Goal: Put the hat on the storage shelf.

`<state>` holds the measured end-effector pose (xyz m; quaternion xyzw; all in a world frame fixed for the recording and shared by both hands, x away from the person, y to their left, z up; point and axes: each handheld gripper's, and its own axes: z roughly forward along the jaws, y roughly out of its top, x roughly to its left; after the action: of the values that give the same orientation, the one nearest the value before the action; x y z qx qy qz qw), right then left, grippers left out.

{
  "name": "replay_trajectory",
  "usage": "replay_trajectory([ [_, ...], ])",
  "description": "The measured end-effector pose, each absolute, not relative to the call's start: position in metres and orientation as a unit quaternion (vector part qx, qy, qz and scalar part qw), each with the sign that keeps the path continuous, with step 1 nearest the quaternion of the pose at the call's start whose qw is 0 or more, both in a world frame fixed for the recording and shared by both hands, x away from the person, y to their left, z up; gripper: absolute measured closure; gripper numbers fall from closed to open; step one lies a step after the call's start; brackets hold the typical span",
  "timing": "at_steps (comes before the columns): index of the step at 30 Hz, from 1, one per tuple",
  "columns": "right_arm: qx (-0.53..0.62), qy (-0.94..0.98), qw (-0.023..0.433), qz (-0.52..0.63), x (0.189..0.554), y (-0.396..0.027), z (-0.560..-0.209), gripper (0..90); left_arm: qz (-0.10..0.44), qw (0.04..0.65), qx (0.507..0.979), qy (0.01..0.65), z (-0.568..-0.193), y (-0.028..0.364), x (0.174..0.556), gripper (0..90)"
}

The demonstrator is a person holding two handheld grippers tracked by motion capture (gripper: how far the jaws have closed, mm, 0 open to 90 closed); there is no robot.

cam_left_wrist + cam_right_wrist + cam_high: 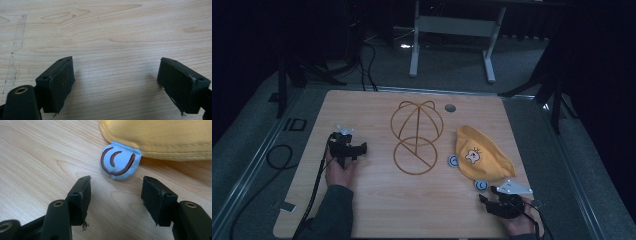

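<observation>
We find nothing gripped yet: the right gripper [115, 187] gapes just short of the yellow hat's [482, 152] blue ear [119, 162] (table's right side); left gripper [116, 82] released, idle.

- Left gripper [360, 148]: black, blocky, with a grey three-cornered plate on top (a black cable trails back along the dark sleeve [334, 210]).
- Right gripper [484, 200]: black, with the same grey plate; brass-ringed screw holes; frayed flat pads [153, 195].
</observation>
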<state>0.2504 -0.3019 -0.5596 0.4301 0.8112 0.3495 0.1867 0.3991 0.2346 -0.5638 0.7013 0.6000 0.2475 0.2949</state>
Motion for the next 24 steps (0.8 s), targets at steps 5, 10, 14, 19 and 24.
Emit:
replay_trajectory([
  [5, 0.431, 0.811, 0.186, 0.349, 0.251, -0.302, -0.559, 41.0, 0.248, 0.295, 0.701, 0.600, -0.564, 0.235, 0.399, 14.4],
  [10, 0.432, 0.811, 0.186, 0.347, 0.251, -0.301, -0.559, 41.7, 0.247, 0.295, 0.701, 0.600, -0.564, 0.235, 0.399, 14.4],
  [14, 0.417, 0.818, 0.212, 0.334, 0.249, -0.295, -0.557, 47.8, 0.248, 0.295, 0.701, 0.600, -0.564, 0.235, 0.399, 14.4],
  [19, 0.400, 0.821, 0.254, 0.320, 0.247, -0.285, -0.553, 48.6, 0.248, 0.295, 0.701, 0.600, -0.564, 0.235, 0.399, 14.4],
  [24, 0.418, 0.813, 0.246, 0.322, 0.252, -0.284, -0.552, 44.7, 0.248, 0.295, 0.701, 0.600, -0.564, 0.235, 0.399, 14.4],
])
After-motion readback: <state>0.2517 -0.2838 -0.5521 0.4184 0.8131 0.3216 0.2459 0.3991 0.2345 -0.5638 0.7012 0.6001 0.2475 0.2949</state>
